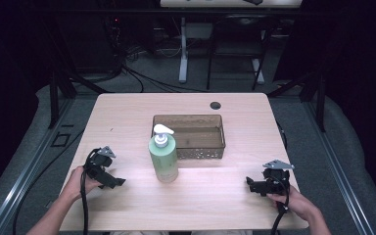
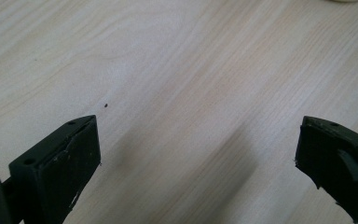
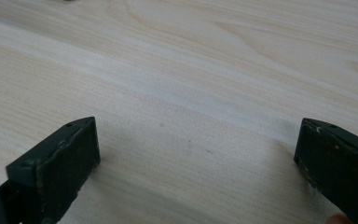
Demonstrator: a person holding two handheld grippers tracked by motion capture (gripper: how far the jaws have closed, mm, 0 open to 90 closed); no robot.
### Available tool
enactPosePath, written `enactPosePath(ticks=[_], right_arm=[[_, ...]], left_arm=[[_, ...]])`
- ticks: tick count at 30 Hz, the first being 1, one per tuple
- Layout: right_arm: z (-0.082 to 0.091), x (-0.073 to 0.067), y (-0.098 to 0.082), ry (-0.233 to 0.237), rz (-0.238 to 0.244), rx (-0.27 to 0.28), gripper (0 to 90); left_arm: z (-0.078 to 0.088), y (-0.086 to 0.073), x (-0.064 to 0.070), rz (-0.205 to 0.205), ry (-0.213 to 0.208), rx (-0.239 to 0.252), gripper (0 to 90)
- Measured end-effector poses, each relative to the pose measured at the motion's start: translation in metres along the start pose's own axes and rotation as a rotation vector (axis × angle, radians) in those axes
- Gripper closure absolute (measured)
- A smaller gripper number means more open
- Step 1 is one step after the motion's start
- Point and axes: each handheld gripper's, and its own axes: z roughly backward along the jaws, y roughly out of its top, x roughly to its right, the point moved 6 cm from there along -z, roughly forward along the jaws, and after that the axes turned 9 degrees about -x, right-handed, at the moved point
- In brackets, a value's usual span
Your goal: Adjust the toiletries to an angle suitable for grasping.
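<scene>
A pale green pump bottle (image 1: 164, 161) stands upright near the middle of the table (image 1: 127, 112), its body rounded and slightly translucent, topped by a white collar and a white pump head whose spout points to the right in the high view. Just behind it, close to its right shoulder, sits a brown see-through bin (image 1: 220, 134) with a perforated lower wall. The left hand-held gripper (image 1: 117, 181) lies low over the table to the left of the bottle, well apart from it, jaws spread wide with only bare wood between them. The right hand-held gripper (image 1: 249, 184) rests near the table's right front corner, also spread wide over bare wood, its jaws pointing toward the bottle.
</scene>
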Motion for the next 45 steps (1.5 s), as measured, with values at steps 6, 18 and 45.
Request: enactPosePath(ticks=[6, 18, 45], right_arm=[[0.0, 0.003, 0.001, 0.02, 0.03, -0.006, 0.0], [-0.002, 0.006, 0.004, 0.06, 0.091, -0.017, 0.0], [-0.003, 0.006, 0.005, 0.057, 0.082, -0.011, 0.0]], left_arm=[[0.007, 0.002, 0.0, -0.005, 0.002, 0.021, 0.1], [0.027, 0.01, 0.008, -0.058, 0.043, 0.061, 0.1], [0.095, 0.068, 0.03, -0.217, 0.023, 0.115, 0.1]])
